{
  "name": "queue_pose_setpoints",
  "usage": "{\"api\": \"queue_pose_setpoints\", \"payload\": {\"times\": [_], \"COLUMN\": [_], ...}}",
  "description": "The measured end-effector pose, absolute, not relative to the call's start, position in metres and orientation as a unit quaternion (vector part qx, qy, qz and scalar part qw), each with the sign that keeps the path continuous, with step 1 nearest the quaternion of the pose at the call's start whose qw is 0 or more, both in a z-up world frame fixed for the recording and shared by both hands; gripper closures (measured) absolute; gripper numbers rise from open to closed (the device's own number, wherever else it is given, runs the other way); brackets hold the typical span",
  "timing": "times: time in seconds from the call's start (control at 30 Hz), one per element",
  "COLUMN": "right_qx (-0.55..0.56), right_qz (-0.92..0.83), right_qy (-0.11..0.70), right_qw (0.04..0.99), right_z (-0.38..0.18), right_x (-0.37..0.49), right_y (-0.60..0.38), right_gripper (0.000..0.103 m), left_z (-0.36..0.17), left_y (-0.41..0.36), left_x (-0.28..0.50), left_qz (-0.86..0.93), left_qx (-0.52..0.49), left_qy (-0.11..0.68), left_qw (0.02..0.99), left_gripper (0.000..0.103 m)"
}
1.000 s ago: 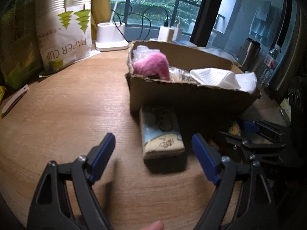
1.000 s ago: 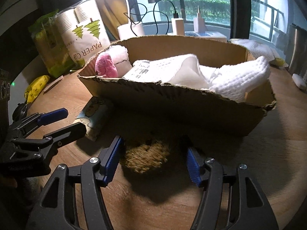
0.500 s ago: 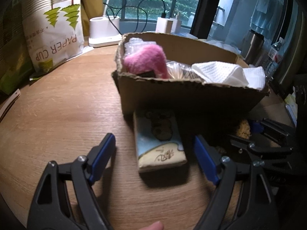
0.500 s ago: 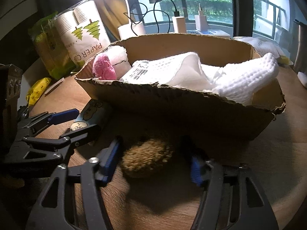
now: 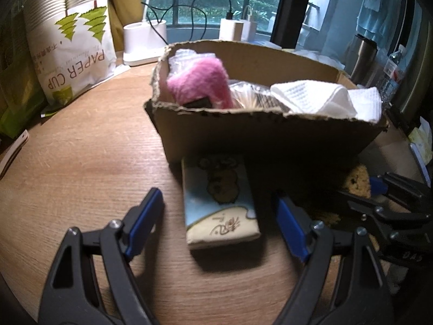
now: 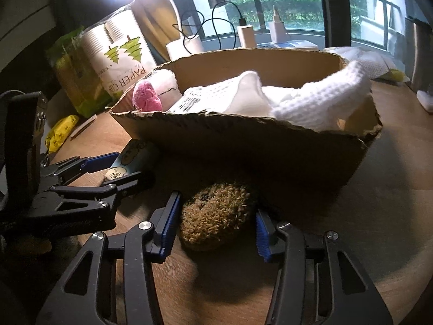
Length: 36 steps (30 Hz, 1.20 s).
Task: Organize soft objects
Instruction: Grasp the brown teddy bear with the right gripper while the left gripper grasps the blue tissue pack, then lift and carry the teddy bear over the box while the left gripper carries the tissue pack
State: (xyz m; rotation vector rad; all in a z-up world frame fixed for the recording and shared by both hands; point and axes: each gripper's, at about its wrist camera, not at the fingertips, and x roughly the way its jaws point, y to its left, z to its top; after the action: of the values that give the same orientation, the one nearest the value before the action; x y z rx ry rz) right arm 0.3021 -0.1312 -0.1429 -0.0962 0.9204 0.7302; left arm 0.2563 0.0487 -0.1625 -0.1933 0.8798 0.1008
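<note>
A cardboard box (image 5: 270,140) holds a pink plush (image 5: 200,86), a white waffle cloth (image 5: 319,97) and a plastic-wrapped packet. In front of it a pale blue tissue pack (image 5: 216,178) lies flat on the wooden table, between the wide-open fingers of my left gripper (image 5: 217,197), untouched. To its right a brown fuzzy plush (image 6: 213,216) rests against the box wall (image 6: 243,146). My right gripper (image 6: 216,214) straddles it with jaws closing. Its blue pads stand right at the plush's sides, which do not look squeezed. The left gripper (image 6: 121,168) shows at the left of the right wrist view.
A paper cup bag (image 5: 73,54) and a green pack (image 6: 67,75) stand at the back left. A white lamp base (image 5: 144,40), chargers with cables (image 5: 232,27) and a steel flask (image 5: 362,54) line the window side. A yellow packet (image 6: 62,132) lies at the left table edge.
The right gripper's jaws have narrowed around the brown plush. The left gripper has come closer to the tissue pack and the box, its jaws unchanged.
</note>
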Motion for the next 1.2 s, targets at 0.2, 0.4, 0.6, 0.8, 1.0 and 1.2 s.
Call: {"api": "queue_pose_setpoints", "payload": {"times": [0.2,0.4,0.6,0.8,1.0,1.2], "right_qx": [-0.025,-0.005,0.005,0.024,0.045,0.053], "right_qz": [0.353,0.367,0.367,0.369,0.378,0.379], "right_qy": [0.431,0.421,0.412,0.405,0.399,0.396], "right_qw": [0.83,0.83,0.834,0.836,0.834,0.835], "right_z": [-0.141,-0.138,-0.134,-0.131,-0.129,-0.127], "right_x": [0.301,0.299,0.296,0.294,0.294,0.292], "right_y": [-0.141,-0.148,-0.16,-0.177,-0.185,-0.193], "right_gripper": [0.052,0.052,0.053,0.053,0.053,0.053], "left_z": [-0.163,-0.163,-0.162,-0.162,-0.161,-0.161], "left_y": [0.045,0.034,0.027,0.022,0.015,0.006], "left_x": [0.258,0.26,0.264,0.265,0.264,0.26], "left_qz": [0.043,0.054,0.051,0.054,0.054,0.046], "left_qx": [-0.086,-0.052,-0.041,-0.04,-0.04,-0.038], "left_qy": [0.427,0.431,0.43,0.429,0.429,0.429], "left_qw": [0.899,0.899,0.901,0.901,0.901,0.901], "left_gripper": [0.023,0.042,0.053,0.055,0.056,0.056]}}
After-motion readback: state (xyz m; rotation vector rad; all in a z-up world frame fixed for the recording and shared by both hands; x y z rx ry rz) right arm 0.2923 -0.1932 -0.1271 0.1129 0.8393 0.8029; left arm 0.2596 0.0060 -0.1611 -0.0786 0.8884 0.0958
